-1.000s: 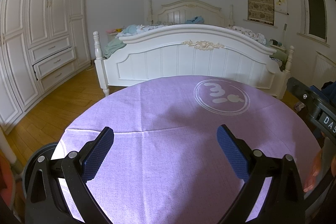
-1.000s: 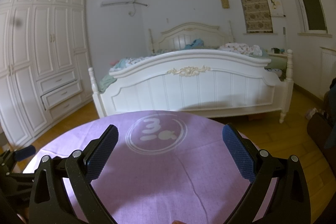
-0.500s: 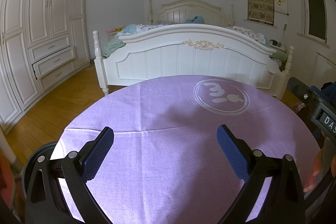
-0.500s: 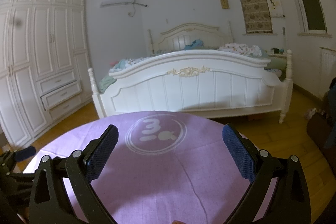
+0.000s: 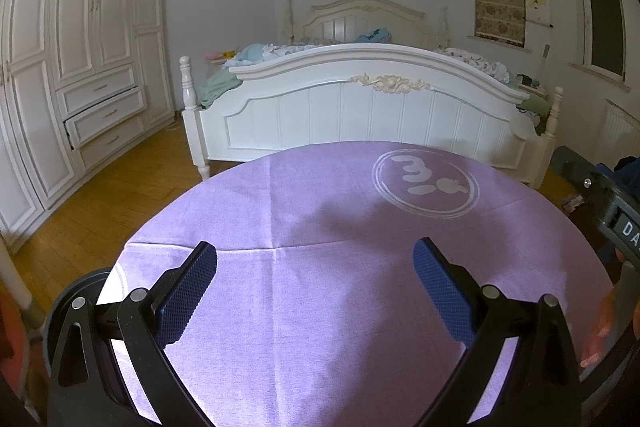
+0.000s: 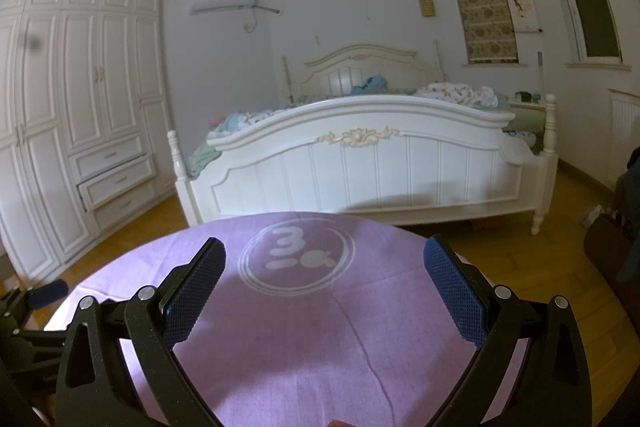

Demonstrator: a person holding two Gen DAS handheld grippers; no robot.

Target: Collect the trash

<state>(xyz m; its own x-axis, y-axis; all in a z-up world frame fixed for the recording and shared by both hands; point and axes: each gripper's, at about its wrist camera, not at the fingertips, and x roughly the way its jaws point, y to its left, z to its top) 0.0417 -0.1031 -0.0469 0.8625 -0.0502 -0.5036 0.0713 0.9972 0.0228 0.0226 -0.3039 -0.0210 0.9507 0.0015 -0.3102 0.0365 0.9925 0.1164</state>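
Left hand-held gripper (image 5: 315,261) sits low over the near edge of the tabletop (image 5: 320,219), jaws spread wide, nothing between the pads. Right hand-held gripper (image 6: 323,259): same story, jaws wide apart and empty, aimed at the printed logo (image 6: 298,261) at 12 o'clock.

Trash: none visible in either view. The purple cloth is bare apart from the logo and fold creases. So I can't place the target relative to either gripper; it's either out of frame or hidden below the fisheye edge.

A dark round rim (image 5: 86,283) shows at 8 o'clock of the left gripper, past the tabletop edge. It could be a bin, can't confirm.

Risks from here, as I judge them:
- No target in view, so any reach would be blind. Cause: both cameras look across the tabletop toward the bed (image 5: 360,107), not down at the floor or sides.
- Pads snagging the cloth if either gripper drops and closes on the bare surface; it looks loose and creased, so it would bunch or drag.
- The two grippers are close together, the right one's body showing at 3 o'clock in the left view (image 5: 612,203). Swinging either sideways to search could knock them together.
- Clothes on the bed could be mistaken for trash.
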